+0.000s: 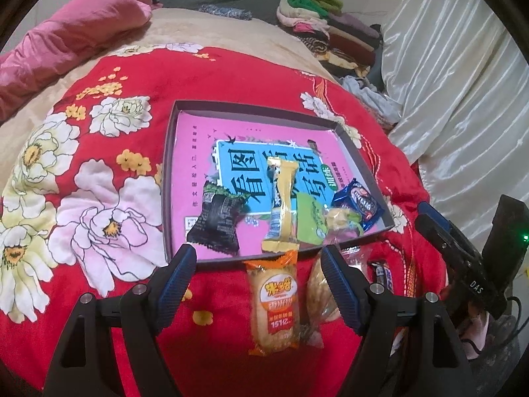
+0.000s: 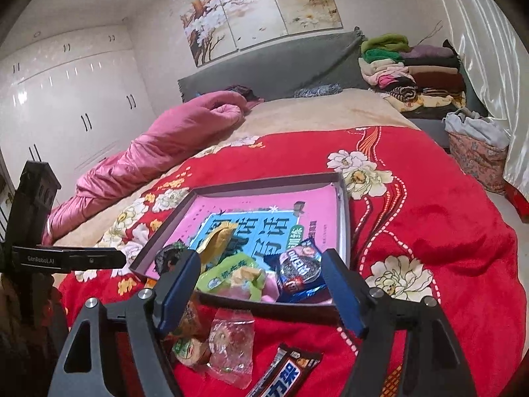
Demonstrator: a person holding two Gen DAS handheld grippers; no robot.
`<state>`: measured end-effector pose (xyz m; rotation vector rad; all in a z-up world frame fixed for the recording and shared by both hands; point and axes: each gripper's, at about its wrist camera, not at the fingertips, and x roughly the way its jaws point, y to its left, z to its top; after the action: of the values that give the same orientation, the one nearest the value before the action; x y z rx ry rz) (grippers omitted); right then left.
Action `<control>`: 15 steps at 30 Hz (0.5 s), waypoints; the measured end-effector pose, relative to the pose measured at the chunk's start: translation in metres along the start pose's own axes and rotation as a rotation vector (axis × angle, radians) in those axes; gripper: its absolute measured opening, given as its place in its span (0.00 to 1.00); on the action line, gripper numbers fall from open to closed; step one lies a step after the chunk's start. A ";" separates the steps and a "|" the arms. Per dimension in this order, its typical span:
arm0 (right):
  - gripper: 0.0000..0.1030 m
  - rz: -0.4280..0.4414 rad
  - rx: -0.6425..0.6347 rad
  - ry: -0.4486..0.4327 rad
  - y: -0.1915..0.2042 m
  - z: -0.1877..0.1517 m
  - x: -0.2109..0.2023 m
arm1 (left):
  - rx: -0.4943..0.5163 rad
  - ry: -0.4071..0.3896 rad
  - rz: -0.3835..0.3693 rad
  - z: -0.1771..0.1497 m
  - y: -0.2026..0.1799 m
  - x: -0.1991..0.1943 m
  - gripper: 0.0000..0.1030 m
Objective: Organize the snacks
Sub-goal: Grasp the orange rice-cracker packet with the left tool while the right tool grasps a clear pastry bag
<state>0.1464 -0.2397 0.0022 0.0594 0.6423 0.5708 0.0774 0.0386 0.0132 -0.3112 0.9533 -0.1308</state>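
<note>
home bedroom for sure | bed [image 2: 429,231] w/ red flowery quilt, pink duvet [image 2: 148,152] | white wardrobe [image 2: 66,106] | blossom painting [image 2: 261,6] over grey headboard [image 2: 264,66] | folded clothes pile [image 2: 413,69]

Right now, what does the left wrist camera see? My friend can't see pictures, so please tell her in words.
The open left hand-held gripper hovers over an orange snack pack lying on a red flowered blanket. Just beyond sits a shallow box lined with a pink book, holding a black packet, a yellow bar, a green packet and a blue cookie pack.
</note>
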 end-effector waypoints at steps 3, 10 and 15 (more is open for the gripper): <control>0.73 0.000 -0.013 0.012 0.004 -0.003 -0.001 | 0.001 0.012 0.006 -0.005 0.000 0.002 0.77; 0.73 -0.013 -0.041 0.057 0.013 -0.011 0.000 | 0.018 0.051 0.030 -0.015 -0.003 0.010 0.77; 0.73 -0.017 -0.055 0.093 0.018 -0.018 0.003 | 0.024 0.077 0.042 -0.022 -0.005 0.016 0.77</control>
<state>0.1293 -0.2252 -0.0100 -0.0243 0.7159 0.5775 0.0691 0.0257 -0.0100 -0.2653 1.0331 -0.1164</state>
